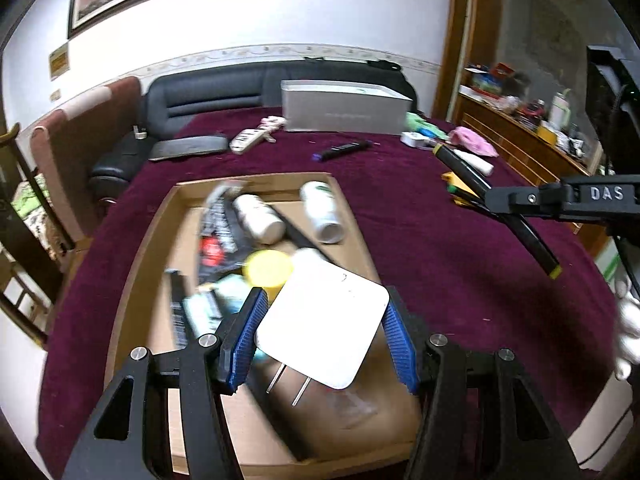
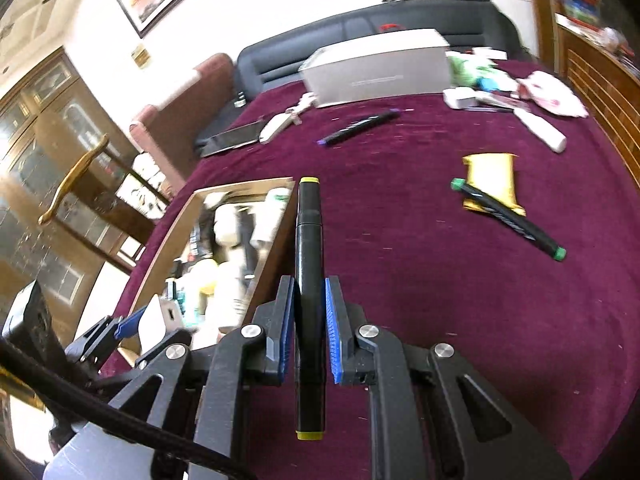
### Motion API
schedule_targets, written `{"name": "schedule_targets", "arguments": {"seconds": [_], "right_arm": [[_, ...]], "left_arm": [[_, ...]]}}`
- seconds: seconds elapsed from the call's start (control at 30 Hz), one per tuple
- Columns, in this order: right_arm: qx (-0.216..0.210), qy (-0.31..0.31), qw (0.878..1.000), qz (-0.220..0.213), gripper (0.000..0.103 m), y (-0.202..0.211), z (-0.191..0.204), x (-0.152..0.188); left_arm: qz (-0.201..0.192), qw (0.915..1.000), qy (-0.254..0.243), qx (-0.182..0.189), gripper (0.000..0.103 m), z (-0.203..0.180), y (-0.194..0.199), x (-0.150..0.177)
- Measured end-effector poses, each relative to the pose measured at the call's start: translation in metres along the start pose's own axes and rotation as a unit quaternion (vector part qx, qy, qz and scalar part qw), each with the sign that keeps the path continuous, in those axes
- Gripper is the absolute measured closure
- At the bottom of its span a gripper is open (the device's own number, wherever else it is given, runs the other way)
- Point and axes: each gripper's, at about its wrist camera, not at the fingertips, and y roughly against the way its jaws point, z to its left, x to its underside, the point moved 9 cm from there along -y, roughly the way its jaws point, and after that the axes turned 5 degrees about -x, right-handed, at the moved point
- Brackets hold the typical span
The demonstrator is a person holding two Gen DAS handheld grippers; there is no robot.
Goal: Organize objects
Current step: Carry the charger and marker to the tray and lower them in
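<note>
My left gripper [image 1: 322,336] is shut on a white plug adapter [image 1: 324,324] with two metal prongs, held over the near part of a cardboard tray [image 1: 148,252]. The tray holds two white bottles [image 1: 258,216], a yellow lid [image 1: 269,268], a black packet and other small items. My right gripper [image 2: 310,332] is shut on a black marker with yellow ends [image 2: 309,264], held above the maroon cloth just right of the tray [image 2: 276,268]. That marker also shows in the left wrist view [image 1: 496,208].
On the maroon tablecloth [image 2: 420,280] lie a green-capped marker [image 2: 508,218] across a yellow packet [image 2: 492,176], a purple-tipped marker [image 2: 358,128], a white tube [image 2: 540,130], a remote, a phone and a grey box [image 2: 380,68]. A sofa and a cabinet stand behind.
</note>
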Motion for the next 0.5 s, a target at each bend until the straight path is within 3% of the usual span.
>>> {"name": "schedule_targets", "arguments": {"seconds": [0.23, 0.5], "right_arm": [[-0.025, 0.030, 0.999, 0.024, 0.090, -0.036, 0.049, -0.003], [-0.040, 0.052, 0.997, 0.043, 0.090, -0.069, 0.090, -0.006]], "left_arm": [[-0.004, 0.9993, 0.001, -0.038, 0.051, 0.046, -0.009, -0.003], [0.002, 0.9986, 0.008, -0.052, 0.051, 0.079, -0.024, -0.005]]}}
